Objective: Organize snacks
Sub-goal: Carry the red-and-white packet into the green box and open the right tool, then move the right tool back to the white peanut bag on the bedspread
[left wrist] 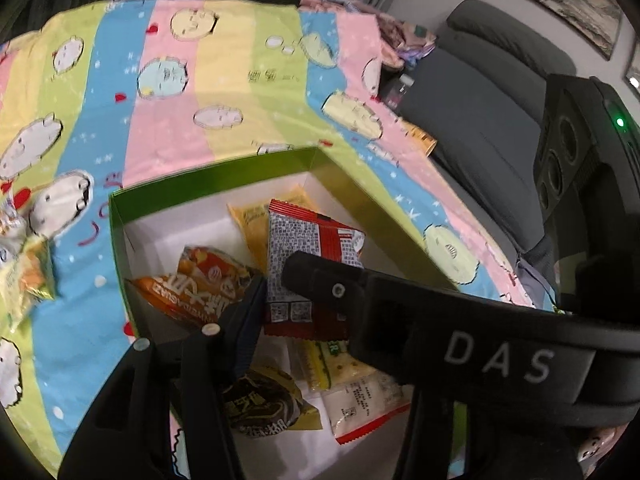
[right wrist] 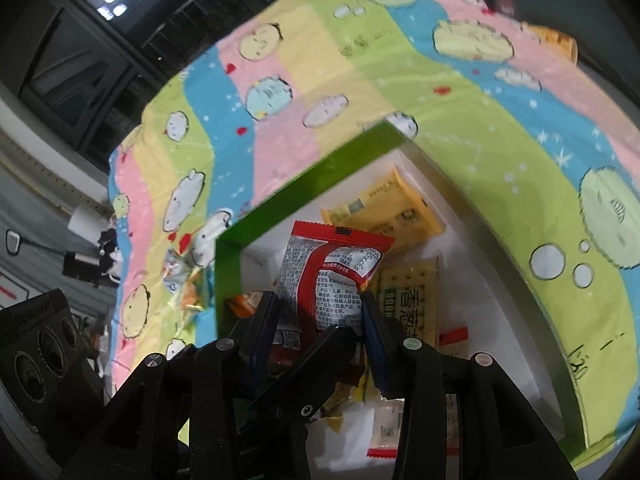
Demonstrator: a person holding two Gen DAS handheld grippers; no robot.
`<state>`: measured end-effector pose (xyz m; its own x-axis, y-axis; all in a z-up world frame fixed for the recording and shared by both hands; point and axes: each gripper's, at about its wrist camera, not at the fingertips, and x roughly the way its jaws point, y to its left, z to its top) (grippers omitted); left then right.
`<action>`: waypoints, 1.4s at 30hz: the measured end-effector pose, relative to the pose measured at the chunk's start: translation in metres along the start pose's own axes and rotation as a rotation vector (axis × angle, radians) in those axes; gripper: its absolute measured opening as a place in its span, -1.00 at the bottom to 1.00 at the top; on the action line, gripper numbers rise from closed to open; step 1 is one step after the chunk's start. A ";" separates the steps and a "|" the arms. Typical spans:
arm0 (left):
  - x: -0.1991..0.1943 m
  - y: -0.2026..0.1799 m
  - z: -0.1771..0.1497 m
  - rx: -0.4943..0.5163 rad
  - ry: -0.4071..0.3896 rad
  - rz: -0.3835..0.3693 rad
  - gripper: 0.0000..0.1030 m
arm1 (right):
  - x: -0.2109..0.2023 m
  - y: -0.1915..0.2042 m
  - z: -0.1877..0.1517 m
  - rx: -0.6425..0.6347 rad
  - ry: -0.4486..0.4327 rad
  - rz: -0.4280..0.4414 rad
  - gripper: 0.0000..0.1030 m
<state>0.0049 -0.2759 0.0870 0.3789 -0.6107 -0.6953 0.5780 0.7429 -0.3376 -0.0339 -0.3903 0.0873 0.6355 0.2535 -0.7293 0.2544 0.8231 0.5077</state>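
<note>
A red-and-grey snack packet (right wrist: 332,264) stands upright between the pads of my right gripper (right wrist: 320,304), which is shut on it above the green box (right wrist: 304,184). In the left wrist view the same packet (left wrist: 312,240) hangs over the box (left wrist: 216,176), with a right-gripper finger (left wrist: 320,286) across it. My left gripper (left wrist: 312,312) is close under it. Its left finger (left wrist: 244,316) sits beside the packet's lower edge, and its other finger is hidden behind the right gripper. Inside the box lie an orange packet (left wrist: 200,284), a yellow packet (left wrist: 252,220) and a cracker packet (right wrist: 408,288).
A striped cartoon cloth (left wrist: 180,80) covers the table. Loose snacks (left wrist: 28,264) lie on it left of the box, and a yellow packet (left wrist: 422,140) lies near its far edge. A grey sofa (left wrist: 480,100) stands beyond. A black device with round lenses (left wrist: 568,148) sits at the right.
</note>
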 end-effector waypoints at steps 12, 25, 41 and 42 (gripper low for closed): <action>0.007 0.006 -0.004 -0.054 0.072 -0.039 -0.07 | 0.010 -0.012 0.001 0.036 0.035 -0.071 -0.15; -0.092 0.066 -0.017 -0.199 -0.123 -0.122 0.60 | -0.017 0.024 -0.001 -0.061 -0.127 -0.108 0.52; -0.187 0.247 -0.084 -0.507 -0.202 0.251 0.99 | 0.018 0.136 -0.036 -0.285 -0.080 -0.010 0.68; -0.184 0.258 -0.089 -0.536 -0.191 0.266 0.99 | 0.024 0.145 -0.039 -0.302 -0.059 0.003 0.68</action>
<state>0.0198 0.0524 0.0714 0.6111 -0.3873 -0.6903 0.0219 0.8801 -0.4743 -0.0104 -0.2451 0.1255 0.6794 0.2335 -0.6956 0.0299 0.9384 0.3442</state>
